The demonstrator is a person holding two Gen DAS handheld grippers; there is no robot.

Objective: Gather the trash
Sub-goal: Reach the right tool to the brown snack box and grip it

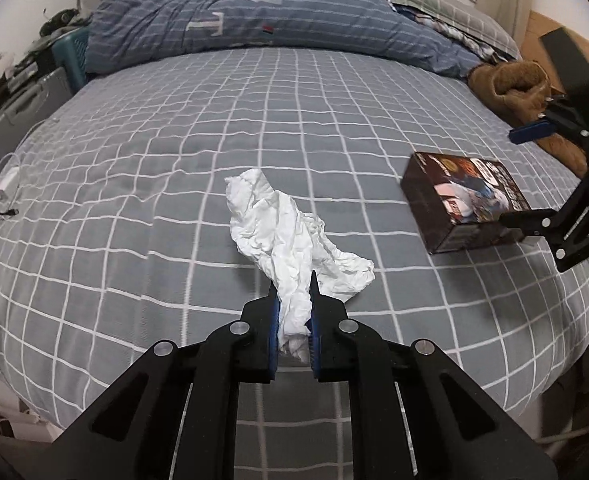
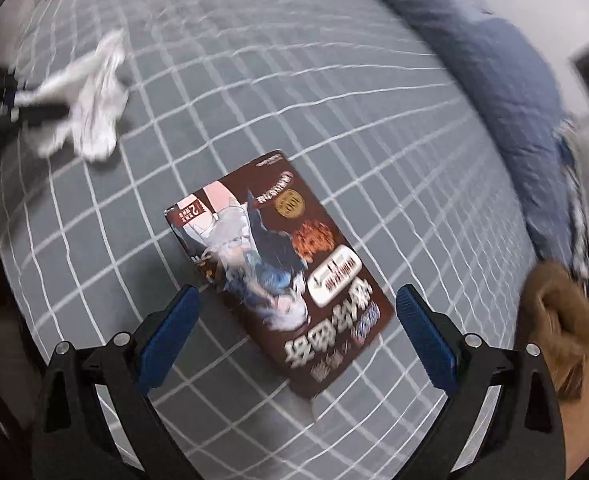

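A crumpled white tissue (image 1: 290, 232) lies on the grey checked bed sheet (image 1: 154, 152). My left gripper (image 1: 293, 284) is shut on its near end. The tissue also shows blurred in the right wrist view (image 2: 94, 96), with the left gripper's fingers (image 2: 22, 108) on it. A dark brown printed box (image 2: 278, 264) lies flat on the sheet. My right gripper (image 2: 294, 300) is open, its blue pads on either side of the box's near end, just above it. In the left wrist view the box (image 1: 466, 200) sits at the right with the right gripper (image 1: 522, 172) around it.
A blue striped duvet (image 1: 254, 16) and pillows (image 1: 446, 4) are bunched at the far end of the bed. A brown plush item (image 1: 514, 84) lies at the right edge, also in the right wrist view (image 2: 562, 320). Cables, a charger (image 1: 6, 184) and clutter sit off the bed's left side.
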